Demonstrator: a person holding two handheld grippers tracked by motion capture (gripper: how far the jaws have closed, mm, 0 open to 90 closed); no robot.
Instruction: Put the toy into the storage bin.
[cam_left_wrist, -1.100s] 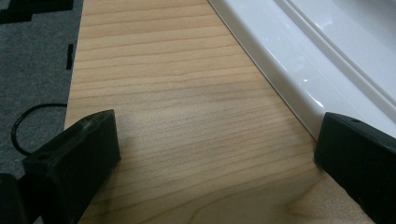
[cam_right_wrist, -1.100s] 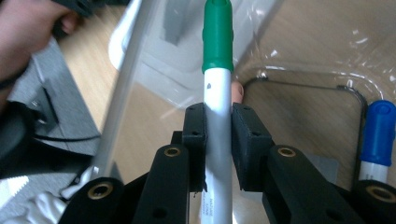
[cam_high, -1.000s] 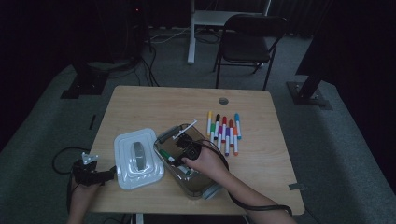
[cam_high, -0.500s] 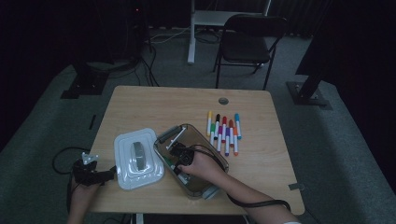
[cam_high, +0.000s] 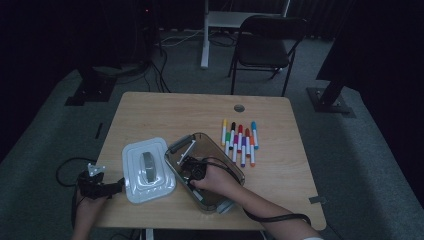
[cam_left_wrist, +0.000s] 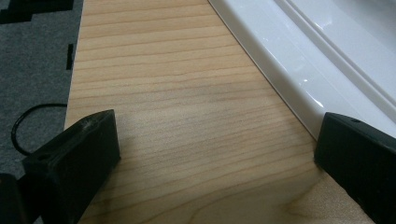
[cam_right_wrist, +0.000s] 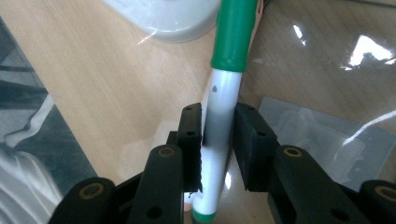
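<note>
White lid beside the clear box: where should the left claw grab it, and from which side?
Grip the white lid by its raised grey centre handle, coming straight down with jaws across the handle's narrow width. The lid lies flat on the table, so its low rim offers little purchase. The open left claw sits at its left edge.

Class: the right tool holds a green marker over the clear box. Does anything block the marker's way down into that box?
Nothing visible does. The right tool grips the green marker inside the clear box, which is open; its white lid lies beside it on the table.

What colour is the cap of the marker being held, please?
Green cap on a white marker, clearest in the right gripper view.
</note>
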